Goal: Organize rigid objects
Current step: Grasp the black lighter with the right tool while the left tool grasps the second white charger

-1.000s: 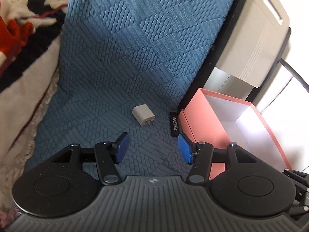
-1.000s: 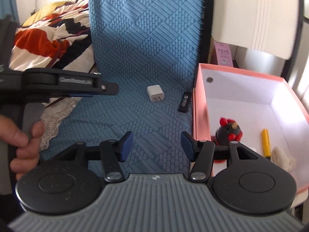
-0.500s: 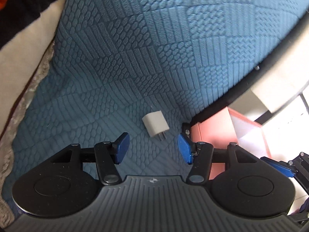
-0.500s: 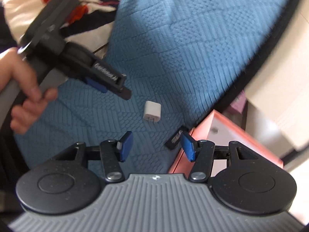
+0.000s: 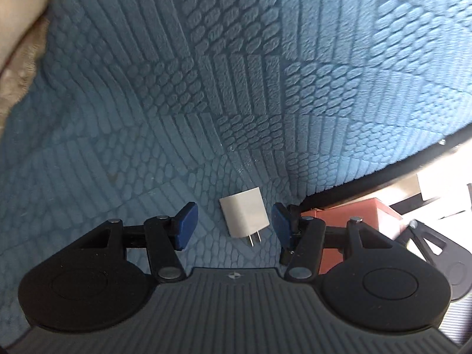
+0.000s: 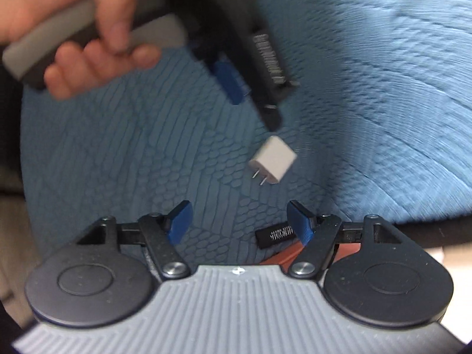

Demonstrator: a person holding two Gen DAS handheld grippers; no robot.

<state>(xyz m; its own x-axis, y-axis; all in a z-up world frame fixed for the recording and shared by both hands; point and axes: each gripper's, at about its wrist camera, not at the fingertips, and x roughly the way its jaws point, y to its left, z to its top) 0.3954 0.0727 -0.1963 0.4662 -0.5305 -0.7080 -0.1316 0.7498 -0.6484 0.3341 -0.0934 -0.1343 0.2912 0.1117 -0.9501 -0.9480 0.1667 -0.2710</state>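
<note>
The left gripper [image 5: 234, 226] hovers low, jaws wide, straddling the white charger [image 5: 244, 216] on the blue mat [image 5: 206, 88] near its right edge. The right gripper [image 6: 238, 219] is wide too, beside a black stick [image 6: 274, 235].

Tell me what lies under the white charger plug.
The white charger plug lies on the blue quilted mat, prongs toward the camera, between the open left tongs. Only mat shows around it; whatever is directly beneath is covered by its body.
</note>
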